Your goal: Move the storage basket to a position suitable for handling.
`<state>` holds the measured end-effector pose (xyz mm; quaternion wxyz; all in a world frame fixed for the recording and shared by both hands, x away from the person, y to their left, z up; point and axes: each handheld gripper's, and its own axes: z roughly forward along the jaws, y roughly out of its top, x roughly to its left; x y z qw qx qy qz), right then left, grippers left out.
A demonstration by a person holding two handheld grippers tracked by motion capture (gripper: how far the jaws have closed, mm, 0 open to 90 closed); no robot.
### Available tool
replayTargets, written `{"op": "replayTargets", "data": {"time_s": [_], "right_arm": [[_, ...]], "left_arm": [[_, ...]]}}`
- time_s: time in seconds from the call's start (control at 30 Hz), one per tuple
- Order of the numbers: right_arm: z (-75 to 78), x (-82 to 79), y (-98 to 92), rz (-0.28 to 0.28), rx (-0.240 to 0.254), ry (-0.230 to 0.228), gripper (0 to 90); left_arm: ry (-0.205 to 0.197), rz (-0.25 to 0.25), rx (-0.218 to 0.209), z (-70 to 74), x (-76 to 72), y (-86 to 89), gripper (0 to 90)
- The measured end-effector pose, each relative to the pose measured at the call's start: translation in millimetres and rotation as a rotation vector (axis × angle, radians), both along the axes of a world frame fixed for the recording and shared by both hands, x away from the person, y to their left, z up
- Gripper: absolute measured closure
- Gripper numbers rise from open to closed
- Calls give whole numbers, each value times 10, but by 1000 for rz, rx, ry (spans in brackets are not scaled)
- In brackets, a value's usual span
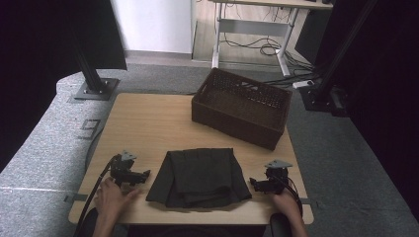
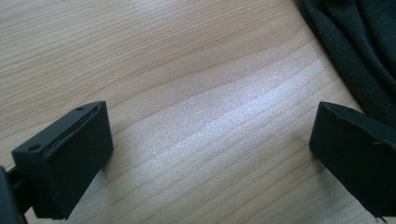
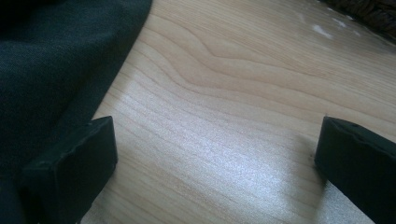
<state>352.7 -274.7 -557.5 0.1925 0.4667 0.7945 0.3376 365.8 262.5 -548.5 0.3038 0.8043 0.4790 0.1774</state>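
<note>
Folded dark cloth [image 1: 198,177] at lower centre of the table [image 1: 148,123], flanked by left gripper [image 1: 144,175] and right gripper [image 1: 253,183], jaws spread wide, grasping nothing; basket [image 1: 241,107] upper right.

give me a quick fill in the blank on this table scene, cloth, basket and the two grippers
1. The dark folded cloth lies on the wooden table between the two ____.
2. The jaws of the left gripper and the right gripper stand ____, with nothing between them.
3. The brown woven basket sits on the far ____ part of the table.
4. The inside of the basket is ____.

Missing words: grippers; open; right; empty
</note>
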Motion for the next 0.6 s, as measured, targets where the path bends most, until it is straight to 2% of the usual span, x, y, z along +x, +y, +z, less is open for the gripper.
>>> {"op": "replayTargets", "data": {"time_s": [0.13,0.4,0.6], "right_arm": [[0,3,1,0,0,0,0],[0,6,2,0,0,0,0],[1,6,3,1,0,0,0]], "left_arm": [[0,-9,-1,0,22,-5,0],[1,13,-2,0,37,-44,0],[0,1,0,1,37,-63,0]]}}
